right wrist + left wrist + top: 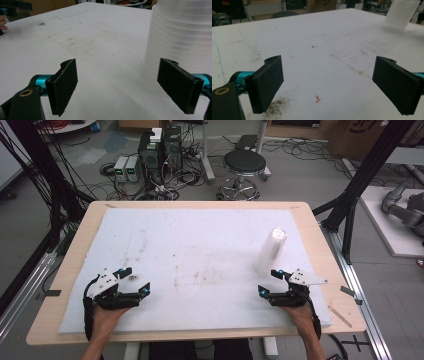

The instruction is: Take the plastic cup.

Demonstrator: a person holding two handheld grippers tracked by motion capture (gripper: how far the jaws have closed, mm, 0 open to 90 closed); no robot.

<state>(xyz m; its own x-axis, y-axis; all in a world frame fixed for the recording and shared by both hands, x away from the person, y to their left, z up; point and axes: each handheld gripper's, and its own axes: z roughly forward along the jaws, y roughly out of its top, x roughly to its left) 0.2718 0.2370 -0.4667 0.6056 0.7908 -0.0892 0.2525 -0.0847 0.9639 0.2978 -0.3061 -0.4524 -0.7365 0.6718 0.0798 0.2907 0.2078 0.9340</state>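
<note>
left gripper [135, 281]: we see jaws wide apart, holding nothing
right gripper [270, 282]: same, gaping, just beside tall stack of clear plastic cups [271, 249]

This is a robotics or research lab rather than a home or shop. Beyond the far edge of the wooden bench [320, 250], with its stained white foam pad [200, 255], tangled cables [165, 182] run across a grey floor to two computer towers [160, 151] and small boxes [126, 168] that may be power units, beside a black round stool [244, 164]. Black metal frame posts [367, 167] stand at the left and right, and a grey robot arm [402, 207] lies on a white platform at the far right.
</note>
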